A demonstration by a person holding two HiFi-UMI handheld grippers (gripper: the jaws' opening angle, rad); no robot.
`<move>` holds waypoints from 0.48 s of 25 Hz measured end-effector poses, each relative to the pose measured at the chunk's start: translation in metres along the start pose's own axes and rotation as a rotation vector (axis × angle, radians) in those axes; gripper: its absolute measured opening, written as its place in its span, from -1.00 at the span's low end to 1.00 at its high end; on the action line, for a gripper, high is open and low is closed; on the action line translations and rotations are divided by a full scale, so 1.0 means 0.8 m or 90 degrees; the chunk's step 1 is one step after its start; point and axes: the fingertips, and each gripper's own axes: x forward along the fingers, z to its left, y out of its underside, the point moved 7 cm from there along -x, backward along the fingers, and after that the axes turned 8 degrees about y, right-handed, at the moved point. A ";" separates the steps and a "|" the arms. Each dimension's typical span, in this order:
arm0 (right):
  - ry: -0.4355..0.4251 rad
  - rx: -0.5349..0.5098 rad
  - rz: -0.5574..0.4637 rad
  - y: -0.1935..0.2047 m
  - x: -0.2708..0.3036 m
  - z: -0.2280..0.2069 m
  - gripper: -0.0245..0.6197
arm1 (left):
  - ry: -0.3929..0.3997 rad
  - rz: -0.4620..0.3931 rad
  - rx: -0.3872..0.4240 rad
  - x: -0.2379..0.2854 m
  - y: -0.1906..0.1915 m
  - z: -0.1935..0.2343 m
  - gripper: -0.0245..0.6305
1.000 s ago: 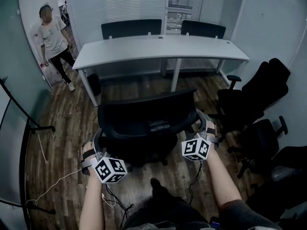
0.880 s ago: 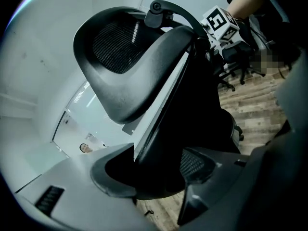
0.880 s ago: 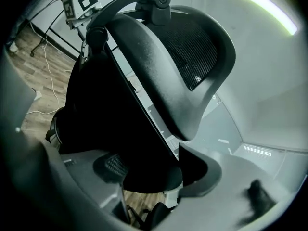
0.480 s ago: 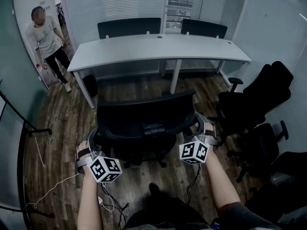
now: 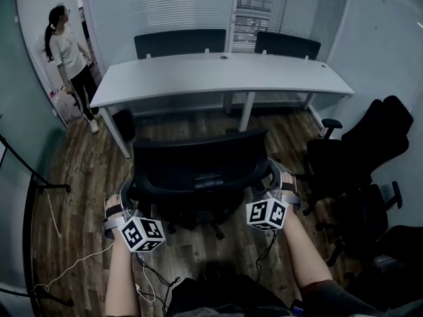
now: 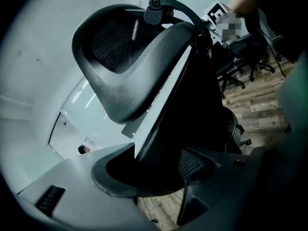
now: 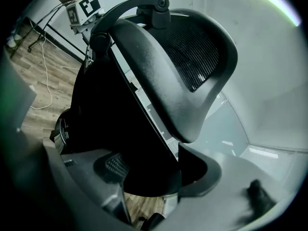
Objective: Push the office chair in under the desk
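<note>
A black mesh-backed office chair (image 5: 198,157) stands in the middle of the room with its back to the camera. It is short of the long white desk (image 5: 218,74) at its 12 o'clock and not yet under it, and a strip of wood-plank floor (image 5: 86,170) shows between the two.

The left gripper (image 5: 130,195) is at the chair's 7 o'clock and the right gripper (image 5: 273,177) at its 4 o'clock. Each has its jaws closed on a side edge of the backrest. In the left gripper view the dark frame of the backrest fills the gap between the pale jaw and the dark one, and the right gripper view shows the same from the other side. In both views the curved mesh headrest (image 6: 125,66) rises at 12 o'clock, with the other gripper's marker cube beyond it.

Two black chairs (image 5: 180,43) sit along the far side of the desk, in front of a glass wall (image 5: 158,5) hung with blinds. A person (image 5: 66,48) in a light top and dark trousers stands at the chair's 10 o'clock, just off the desk's left end. A cluster of black office chairs (image 5: 357,150) is parked at 3 o'clock. A white cable (image 5: 73,263) trails across the floor at 8 o'clock, near the legs of a black stand (image 5: 33,170).
</note>
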 end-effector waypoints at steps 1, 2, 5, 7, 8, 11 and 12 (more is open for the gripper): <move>-0.002 -0.001 -0.004 0.002 0.007 0.000 -0.01 | -0.001 0.001 -0.001 0.006 -0.001 0.000 -0.12; -0.006 -0.002 -0.006 0.004 0.018 0.000 -0.01 | 0.001 0.004 -0.003 0.017 -0.003 0.003 -0.12; -0.018 -0.004 -0.003 0.005 0.068 -0.006 -0.01 | 0.018 0.017 -0.005 0.064 -0.014 0.027 -0.12; -0.021 -0.004 -0.001 0.001 0.103 -0.010 -0.01 | 0.026 0.023 -0.004 0.096 -0.019 0.049 -0.12; -0.022 -0.004 -0.001 -0.002 0.118 -0.011 -0.01 | 0.029 0.025 -0.004 0.109 -0.020 0.057 -0.12; -0.020 -0.002 -0.003 -0.007 0.152 -0.010 -0.01 | 0.029 0.019 -0.001 0.142 -0.019 0.077 -0.12; -0.018 -0.002 -0.003 -0.008 0.163 -0.009 -0.01 | 0.029 0.016 0.000 0.153 -0.018 0.083 -0.12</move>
